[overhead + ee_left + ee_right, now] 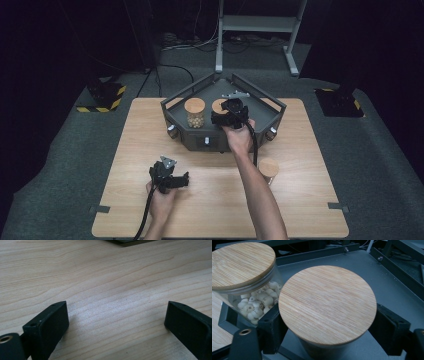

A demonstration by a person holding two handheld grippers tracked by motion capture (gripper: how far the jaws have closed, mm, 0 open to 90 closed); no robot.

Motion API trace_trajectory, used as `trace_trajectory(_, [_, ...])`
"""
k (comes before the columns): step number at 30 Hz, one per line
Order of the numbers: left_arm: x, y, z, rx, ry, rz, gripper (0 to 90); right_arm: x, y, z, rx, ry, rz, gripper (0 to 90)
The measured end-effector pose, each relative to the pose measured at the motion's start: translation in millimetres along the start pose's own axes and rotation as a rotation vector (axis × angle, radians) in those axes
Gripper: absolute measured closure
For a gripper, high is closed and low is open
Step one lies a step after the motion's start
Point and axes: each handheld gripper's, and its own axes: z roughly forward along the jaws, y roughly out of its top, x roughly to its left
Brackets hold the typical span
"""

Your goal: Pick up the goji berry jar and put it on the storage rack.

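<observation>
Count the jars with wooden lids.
3: one jar of pale beads at the tray's left, one between the right gripper's jaws in the tray, one on the table at the right.

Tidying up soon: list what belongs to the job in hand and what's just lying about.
Job: right gripper; bamboo-lidded glass jar between its jaws; bamboo-lidded glass jar of pale beads; dark grey metal tray; probably the third lidded jar on the wooden table.
Lying about: open left gripper; white metal stand; yellow-and-black striped floor blocks.
</observation>
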Motion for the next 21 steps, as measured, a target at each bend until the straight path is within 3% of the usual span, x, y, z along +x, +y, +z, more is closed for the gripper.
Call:
trace_trajectory(10, [0.0, 0.0, 0.0, 0.000, -0.001, 0.000, 5.6, -4.0, 0.4, -10.6, -0.021, 0.022, 0.030, 11.5])
trace_trajectory(21, [0.0, 0.0, 0.0, 0.000, -0.001, 0.001, 5.6, -3.4, -0.5, -20.9, -0.009, 0.061, 0.028, 7.4])
